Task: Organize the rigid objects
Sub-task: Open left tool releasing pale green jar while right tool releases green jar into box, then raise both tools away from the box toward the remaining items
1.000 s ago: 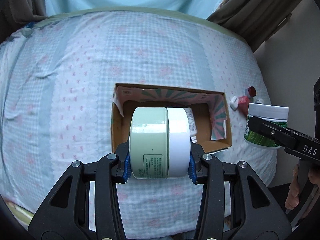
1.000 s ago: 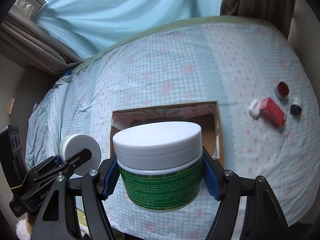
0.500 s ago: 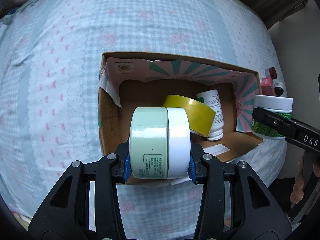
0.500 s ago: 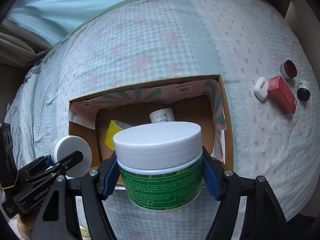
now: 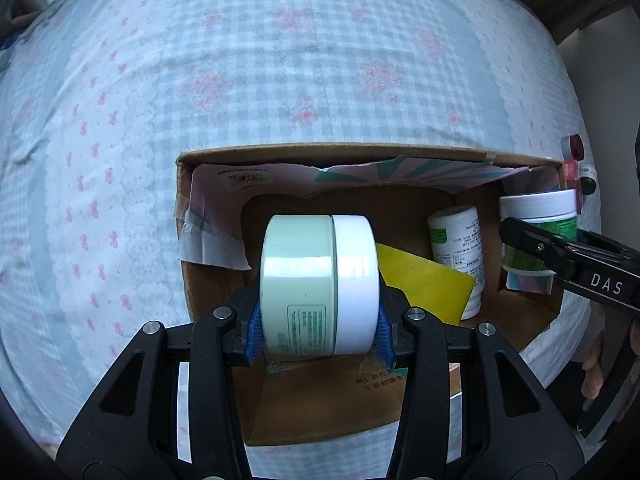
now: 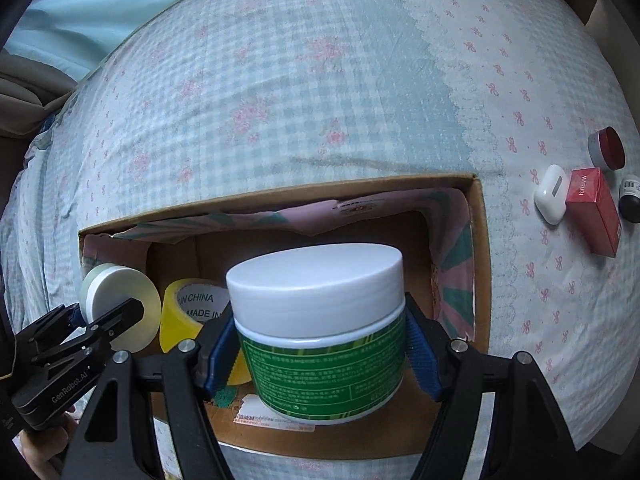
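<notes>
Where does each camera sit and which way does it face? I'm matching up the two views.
Left wrist: on the left gripper, looking down into the cardboard box; shows its fingers around the pale green jar, and the right gripper at the right edge.
Right wrist: on the right gripper, looking down into the same box; shows its fingers around the green-labelled jar, and the left gripper at lower left.
Shared: box, both jars, yellow tape roll, small items on the bedsheet.

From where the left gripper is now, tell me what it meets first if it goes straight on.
Probably the bare brown floor of the cardboard box: the left gripper, with its pale green jar, points down there, left of the yellow tape roll. Depth is unclear.
</notes>
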### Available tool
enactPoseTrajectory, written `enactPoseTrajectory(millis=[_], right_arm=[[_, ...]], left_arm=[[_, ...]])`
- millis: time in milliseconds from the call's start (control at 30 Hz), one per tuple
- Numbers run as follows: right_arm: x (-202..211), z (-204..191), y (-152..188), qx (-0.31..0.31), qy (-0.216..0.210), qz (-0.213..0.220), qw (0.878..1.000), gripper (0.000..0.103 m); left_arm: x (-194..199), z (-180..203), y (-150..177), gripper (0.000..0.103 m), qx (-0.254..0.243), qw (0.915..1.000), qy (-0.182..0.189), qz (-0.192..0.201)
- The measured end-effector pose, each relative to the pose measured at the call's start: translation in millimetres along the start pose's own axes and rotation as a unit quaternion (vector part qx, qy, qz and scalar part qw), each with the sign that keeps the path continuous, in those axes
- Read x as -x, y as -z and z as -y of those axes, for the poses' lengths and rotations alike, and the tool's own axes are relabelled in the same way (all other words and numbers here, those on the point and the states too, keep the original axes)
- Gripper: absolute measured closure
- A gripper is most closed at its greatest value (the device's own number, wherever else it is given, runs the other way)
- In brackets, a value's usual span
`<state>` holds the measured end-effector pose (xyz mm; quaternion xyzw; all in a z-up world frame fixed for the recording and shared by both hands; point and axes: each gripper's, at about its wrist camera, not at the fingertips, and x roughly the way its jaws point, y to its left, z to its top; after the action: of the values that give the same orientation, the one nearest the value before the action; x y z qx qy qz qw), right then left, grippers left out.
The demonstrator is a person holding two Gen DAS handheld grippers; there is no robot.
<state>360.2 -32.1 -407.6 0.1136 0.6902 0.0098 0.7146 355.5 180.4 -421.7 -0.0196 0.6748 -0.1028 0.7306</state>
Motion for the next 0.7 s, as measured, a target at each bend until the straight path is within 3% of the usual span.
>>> enactPoseTrajectory(millis=[33, 67, 100, 133, 167, 700], right_arm=[[-3, 0, -1, -0.003, -0.001, -0.001, 1.0, 0.034], [-3, 1, -2, -0.007, -0.007, 0.003, 1.0, 0.031], [-1, 2, -3, -0.011, -0.013, 0.009, 1.0, 0.013], [2, 2, -4, -0.013, -0.016, 0.02, 1.0, 0.002], [6, 2, -3, -0.011, -0.017, 0.032, 0.999, 0.0], [45, 0, 22, 0.011, -0.007, 0.052, 0.999, 0.0]], left_arm=[[2, 1, -1, 0.013, 0.003, 1.0, -0.002, 0.003], [5, 2, -2, 0.002, 0.006, 0.9999, -0.006, 0.006], [8, 3, -2, 0.0, 0.007, 0.9999, -0.003, 0.014], [10, 5, -1, 0.0, 0.008, 0.9998, 0.004, 0.016], [11, 5, -1, 0.0, 0.011, 0.9998, 0.008, 0.015], [59, 15, 34, 0.0, 0.029, 0.9985, 0.005, 0.046]])
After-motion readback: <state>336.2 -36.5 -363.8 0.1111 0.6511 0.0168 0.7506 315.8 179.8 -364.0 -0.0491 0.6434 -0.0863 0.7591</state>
